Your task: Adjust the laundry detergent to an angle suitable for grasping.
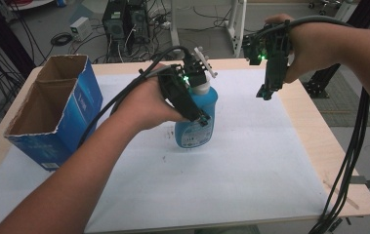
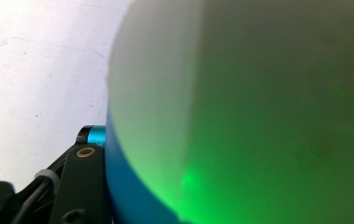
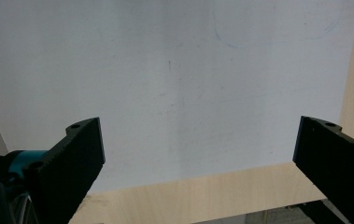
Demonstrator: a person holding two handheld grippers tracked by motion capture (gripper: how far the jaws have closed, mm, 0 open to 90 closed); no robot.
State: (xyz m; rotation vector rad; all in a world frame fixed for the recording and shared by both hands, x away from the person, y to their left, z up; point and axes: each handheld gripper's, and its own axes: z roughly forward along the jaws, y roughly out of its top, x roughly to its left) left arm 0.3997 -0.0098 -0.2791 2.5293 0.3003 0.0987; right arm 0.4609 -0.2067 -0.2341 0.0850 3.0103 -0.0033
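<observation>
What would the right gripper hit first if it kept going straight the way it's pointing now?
Most likely the white sheet on the table. The right gripper points down with its fingers open and empty, and nothing lies between them and the sheet, though its height is unclear.

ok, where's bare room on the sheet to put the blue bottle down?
Free: the near half of the white sheet, from the blue carton across to the right edge, and the patch under the open right gripper. Crowded: the left side by the carton, and the centre, where the left gripper holds the blue bottle.
</observation>
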